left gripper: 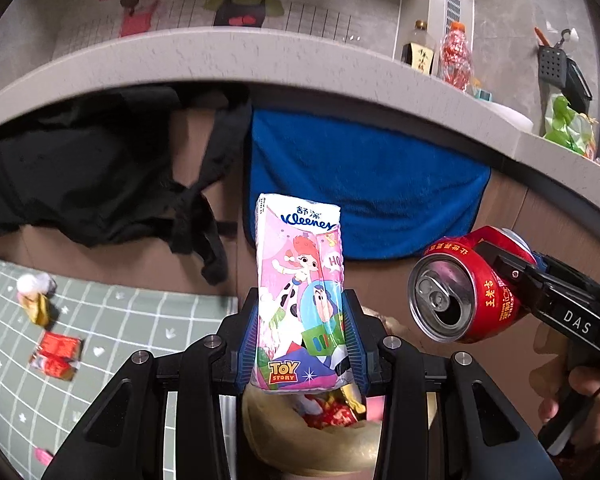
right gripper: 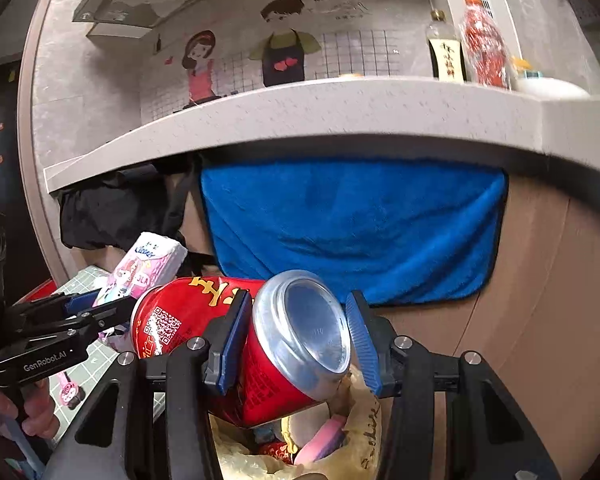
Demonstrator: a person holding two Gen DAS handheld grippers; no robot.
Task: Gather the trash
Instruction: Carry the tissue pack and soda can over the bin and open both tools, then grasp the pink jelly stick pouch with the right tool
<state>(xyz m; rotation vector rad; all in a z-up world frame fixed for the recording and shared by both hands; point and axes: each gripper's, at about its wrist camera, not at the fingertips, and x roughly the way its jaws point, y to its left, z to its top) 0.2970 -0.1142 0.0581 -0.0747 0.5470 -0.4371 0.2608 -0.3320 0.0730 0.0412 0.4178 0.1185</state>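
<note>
The left tongs hold a pink tissue pack upright between their blue pads, clamped on its lower half so that its top sticks out well beyond the tips; the right tongs hold a red drink can lying on its side across the pads, its silver base turned toward the camera and its opened top pointing left; in the left wrist view the can hangs just to the right of the tissue pack, the two apart; directly below both tongs a tan paper bag stands open, with red and pink wrappers already inside it; on the green checked mat to the left lie a crushed red packet and a small crumpled yellow and white wrapper, both well apart from the tongs; farther off, a blue towel and a black cloth hang below the edge of the grey worktop, which carries two bottles at its far right.
</note>
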